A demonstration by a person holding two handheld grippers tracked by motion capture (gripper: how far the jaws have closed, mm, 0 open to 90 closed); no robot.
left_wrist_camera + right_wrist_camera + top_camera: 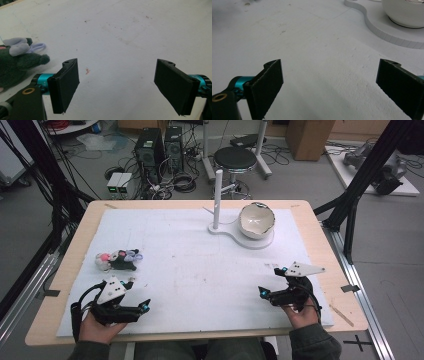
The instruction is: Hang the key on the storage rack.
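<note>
Both hand-held grippers rest low at the near edge of the tabletop [70, 270], jaws spread wide and empty: the left hand-held gripper [141, 293] at the near left, the right hand-held gripper [270, 281] at the near right. Just beyond the left one lies a small pile of plush toys [119, 260], dark green, grey and pink, near the left edge of the white mat [190, 270]. They look soft and light, likely to squash and give under the pads, so a grip across the thick dark body seems safer than on a thin loop or ear. At the far right a white bowl [256, 220] sits on a white stand [220, 227] with an upright post; it looks rigid and breakable. Between toys and bowl the mat is open, leaving free room to move.
</note>
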